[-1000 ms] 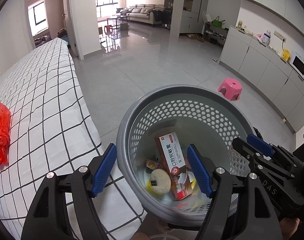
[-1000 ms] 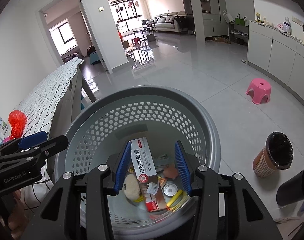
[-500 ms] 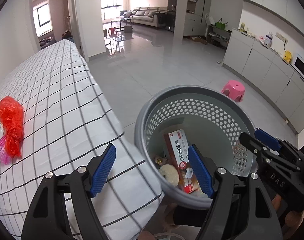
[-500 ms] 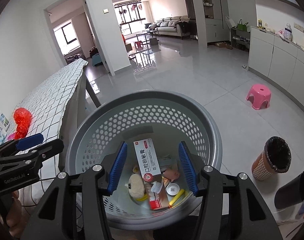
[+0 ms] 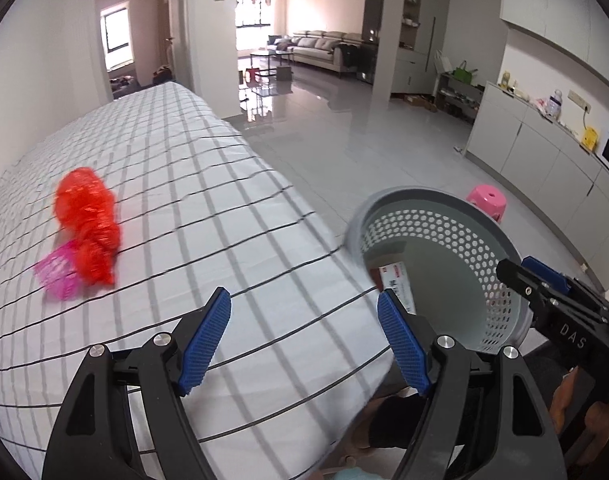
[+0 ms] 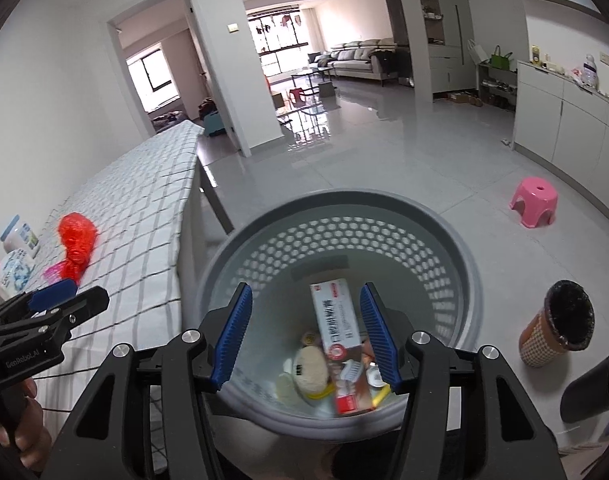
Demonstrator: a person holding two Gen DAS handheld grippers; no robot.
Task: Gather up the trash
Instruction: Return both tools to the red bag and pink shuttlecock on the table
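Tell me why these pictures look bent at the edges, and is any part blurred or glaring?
Both views are fisheye, so walls and door frames bow and the corners go black. In the left wrist view the red mesh bag and the basket rim are smeared by motion. In the right wrist view the basket and the box inside look slightly soft. The windows blow out white and mirror on the glossy floor.

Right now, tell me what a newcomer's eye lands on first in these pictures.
The crumpled red plastic bag lies alone on the checked tablecloth, bright against the white. Beside the table's end stands the grey perforated bin, already holding a long white and red box and small scraps. Both tongs, left and right, are open and empty.
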